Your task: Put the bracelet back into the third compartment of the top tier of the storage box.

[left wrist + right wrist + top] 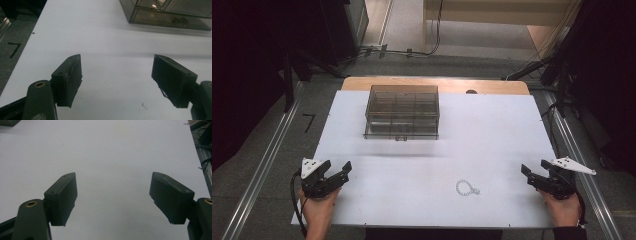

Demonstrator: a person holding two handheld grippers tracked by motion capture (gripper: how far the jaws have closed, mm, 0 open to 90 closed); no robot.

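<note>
The high view looks forward and down over the whole surface (492, 130). Each gripper view looks low and close along it; the left shares the clear box (172, 12).

A white table (492, 130) holds a see-through box (402, 111) with little compartments and a small shiny chain (467, 188). The box sits far ahead of the left gripper's fingers (346, 166), at the far end of the table. The chain lies between the two grippers, nearer the right gripper's fingers (525, 170).
</note>
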